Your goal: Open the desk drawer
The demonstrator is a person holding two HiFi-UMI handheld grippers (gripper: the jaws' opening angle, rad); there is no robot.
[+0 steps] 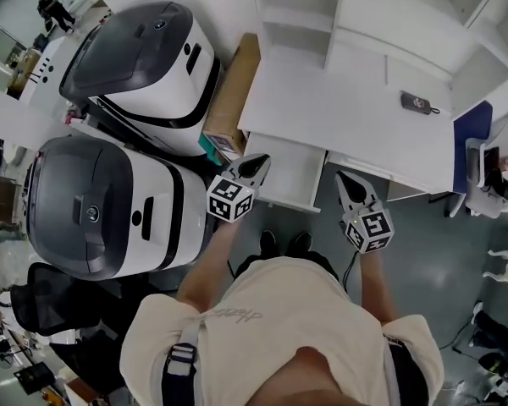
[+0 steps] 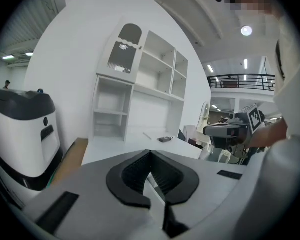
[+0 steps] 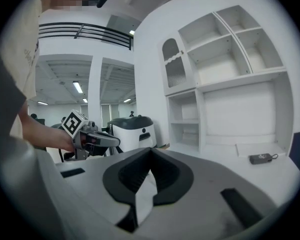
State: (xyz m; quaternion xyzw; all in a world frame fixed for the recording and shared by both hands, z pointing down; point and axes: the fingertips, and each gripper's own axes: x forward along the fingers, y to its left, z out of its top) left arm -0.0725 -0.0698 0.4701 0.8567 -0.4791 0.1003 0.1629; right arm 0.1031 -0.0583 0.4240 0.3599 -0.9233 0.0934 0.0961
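The white desk [image 1: 347, 112] with a shelf hutch stands ahead of me. Its drawer unit [image 1: 292, 172] sits under the desk's left end. The drawer fronts face me, and I cannot tell whether any stands ajar. My left gripper [image 1: 261, 161] hovers in front of the drawer unit's left side, its jaws shut on nothing [image 2: 150, 154]. My right gripper [image 1: 343, 178] is held just right of the unit, below the desk's front edge, also shut and empty [image 3: 150, 151]. Neither gripper touches the desk. Each gripper shows in the other's view, the right gripper [image 2: 230, 129] and the left gripper [image 3: 97, 140].
A small dark device [image 1: 416, 102] lies on the desk top. A cardboard box [image 1: 233, 91] leans against the desk's left side. Two large white-and-grey machines [image 1: 144, 57] [image 1: 102, 205] stand at the left. A blue chair [image 1: 472, 134] is at the right, a black office chair [image 1: 59, 299] lower left.
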